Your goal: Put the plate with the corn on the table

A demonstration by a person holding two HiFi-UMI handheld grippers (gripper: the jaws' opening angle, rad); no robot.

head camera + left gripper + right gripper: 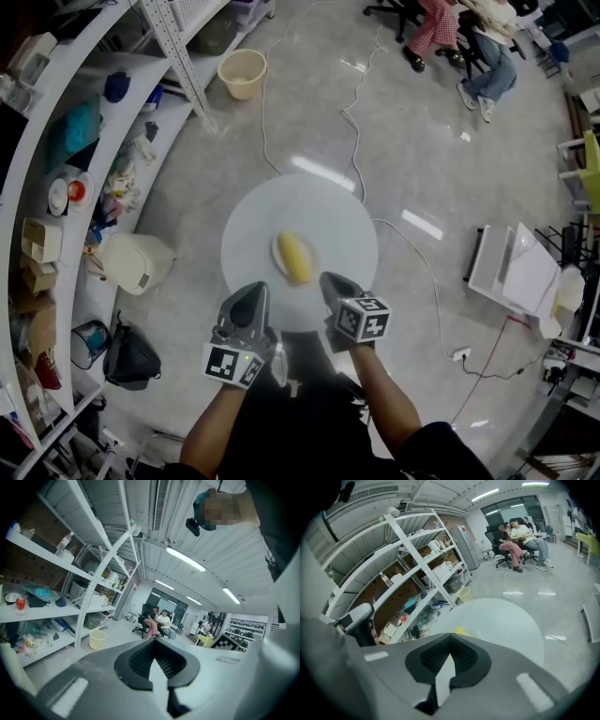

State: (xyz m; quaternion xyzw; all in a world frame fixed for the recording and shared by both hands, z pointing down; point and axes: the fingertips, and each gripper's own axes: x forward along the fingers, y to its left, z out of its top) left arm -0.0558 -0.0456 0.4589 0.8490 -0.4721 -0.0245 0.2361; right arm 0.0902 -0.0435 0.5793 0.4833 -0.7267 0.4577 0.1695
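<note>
Both of your tongs are pressed together with nothing between them: each gripper view shows the two sides meeting at the tips. You hold the left tongs [257,292] and the right tongs [328,279] side by side over the near edge of the round white worktop [281,202].

The plate [278,249] sits on the worktop, a little toward your side of its middle. The yellow corn cob [296,259] lies on it lengthwise, pointing away from you. The plate is between the tips of the two tongs and slightly beyond them. The tip of the right tongs is just beside the plate's near right rim, and the tip of the left tongs is a bit farther off on the other side. Whether either tip touches the worktop cannot be told. In the right gripper view the corn cob peeks up just past the tips, with the worktop spreading behind it.

To your left a white shelving unit [66,159] runs along the floor, stocked with boxes, bottles and bags. A pale yellow bucket [242,72] stands on the floor beyond the worktop, near the shelving. A white lidded bin [137,263] stands at the foot of the shelving, with a black bag [129,358] near it. A white cable [356,141] trails across the floor from the worktop. Two seated people [469,42] are far off at the upper right.
</note>
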